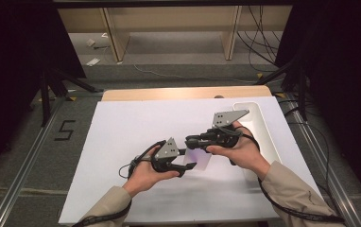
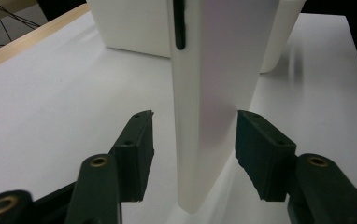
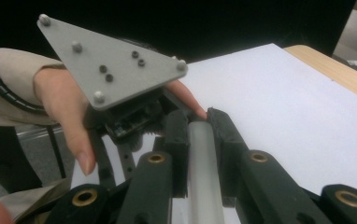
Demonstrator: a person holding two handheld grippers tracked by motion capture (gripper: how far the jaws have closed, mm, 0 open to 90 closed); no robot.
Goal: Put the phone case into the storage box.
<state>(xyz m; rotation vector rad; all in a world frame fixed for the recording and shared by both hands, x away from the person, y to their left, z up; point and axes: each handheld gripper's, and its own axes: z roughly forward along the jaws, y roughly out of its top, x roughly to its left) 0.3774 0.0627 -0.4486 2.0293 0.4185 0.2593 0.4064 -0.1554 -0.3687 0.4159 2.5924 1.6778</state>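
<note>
right claw [image 3: 197, 122] clamps white slab [image 2: 214, 93] | left claw [image 2: 193, 140] straddles it, untouching

A white sheet [image 1: 136, 142] is covering the worktop [image 1: 183, 92], whose pale wooden edge is showing at the far side. Grey carpeted floor [image 1: 178, 71] is stretching beyond, with cables [image 1: 259, 42] trailing over it and paper scraps [image 1: 92, 61] lying about. Light wooden furniture legs [image 1: 115, 35] are standing behind. Black curtains [image 1: 13, 42] are hanging at both sides, and a "5" marking [image 1: 65, 130] is lying on the floor.
</note>
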